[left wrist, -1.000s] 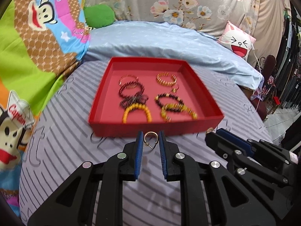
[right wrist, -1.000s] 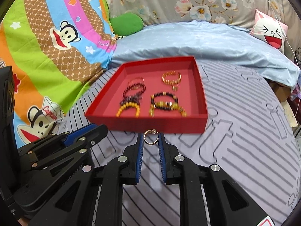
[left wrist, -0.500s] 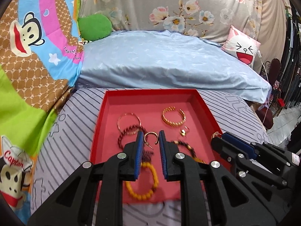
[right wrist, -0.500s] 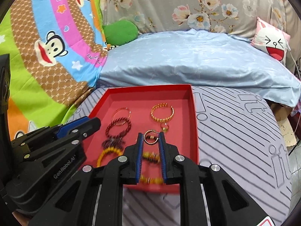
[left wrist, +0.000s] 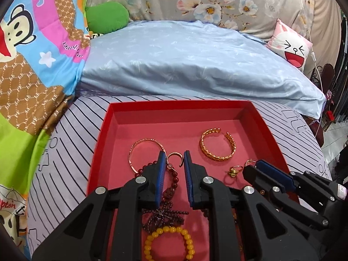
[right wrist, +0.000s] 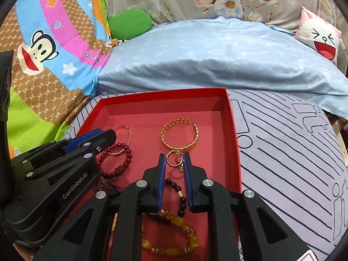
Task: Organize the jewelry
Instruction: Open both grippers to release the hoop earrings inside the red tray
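Note:
A red tray [left wrist: 180, 104] [right wrist: 163, 94] lies on the striped grey bedsheet and holds several bracelets and bangles. My left gripper [left wrist: 173, 158] hangs over the tray's middle left, shut on a small gold hoop earring [left wrist: 174, 154], above a dark red bead bracelet [left wrist: 175, 180]. To its right, my right gripper [right wrist: 175, 158] is shut on a second gold hoop earring [right wrist: 171, 163], just in front of a gold open cuff [right wrist: 179, 138] [left wrist: 217, 145]. Each view shows the other gripper from the side: the right gripper [left wrist: 253, 167] and the left gripper [right wrist: 106, 136].
Also in the tray: a thin rose-gold bangle [left wrist: 141, 152], a small gold ring [left wrist: 233, 170], a yellow bead bracelet [left wrist: 169, 243] and an amber bead bracelet [right wrist: 174, 237]. A blue quilt [left wrist: 195, 61], a green cushion [left wrist: 106, 17] and a pink cartoon pillow [left wrist: 291, 47] lie behind.
Both grippers have moved forward side by side, from in front of the tray's near wall to over its floor. Each still grips its earring.

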The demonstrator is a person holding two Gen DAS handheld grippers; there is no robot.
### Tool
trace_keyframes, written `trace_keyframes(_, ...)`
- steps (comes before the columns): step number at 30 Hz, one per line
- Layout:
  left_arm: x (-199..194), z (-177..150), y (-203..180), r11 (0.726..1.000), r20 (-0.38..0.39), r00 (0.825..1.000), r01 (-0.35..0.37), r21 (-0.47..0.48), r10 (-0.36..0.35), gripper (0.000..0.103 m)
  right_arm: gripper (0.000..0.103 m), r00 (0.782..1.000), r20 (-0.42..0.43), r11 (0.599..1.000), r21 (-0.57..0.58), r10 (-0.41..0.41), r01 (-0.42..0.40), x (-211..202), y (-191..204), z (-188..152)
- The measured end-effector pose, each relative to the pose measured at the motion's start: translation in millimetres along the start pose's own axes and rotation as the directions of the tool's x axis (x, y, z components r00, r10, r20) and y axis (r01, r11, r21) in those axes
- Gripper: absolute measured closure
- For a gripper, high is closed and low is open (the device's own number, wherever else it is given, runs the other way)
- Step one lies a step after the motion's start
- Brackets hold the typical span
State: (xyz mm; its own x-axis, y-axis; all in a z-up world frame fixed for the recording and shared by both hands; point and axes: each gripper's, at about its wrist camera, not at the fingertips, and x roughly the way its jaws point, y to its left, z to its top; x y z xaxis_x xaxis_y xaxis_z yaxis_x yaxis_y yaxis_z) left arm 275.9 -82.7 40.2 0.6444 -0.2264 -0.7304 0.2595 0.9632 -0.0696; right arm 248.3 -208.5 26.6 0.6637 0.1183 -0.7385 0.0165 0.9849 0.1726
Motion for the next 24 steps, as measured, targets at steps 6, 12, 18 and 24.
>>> trace_keyframes(6, 7.3, -1.6, 0.7, 1.000, -0.012, 1.000, 0.007, -0.003, -0.007, 0.086, 0.087, 1.000, -0.008, 1.000, 0.008, 0.002, -0.001, 7.0, 0.3, -0.3)
trace_keyframes(12, 9.9, -1.6, 0.8, 1.000, -0.023, 1.000, 0.017, -0.007, -0.017, 0.086, 0.087, 1.000, -0.010, 1.000, 0.007, -0.007, 0.007, 9.3, 1.2, -0.4)
trace_keyframes(18, 12.3, -1.5, 1.2, 1.000, -0.026, 1.000, 0.013, -0.003, -0.013, 0.086, 0.087, 1.000, -0.015, 1.000, 0.013, -0.009, 0.009, 11.4, 0.3, -0.1)
trace_keyframes(24, 13.8, -2.4, 2.6, 1.000, -0.031, 1.000, 0.007, -0.008, -0.007, 0.079, 0.085, 1.000, -0.006, 1.000, 0.015, -0.016, 0.016, 10.1, 0.7, -0.7)
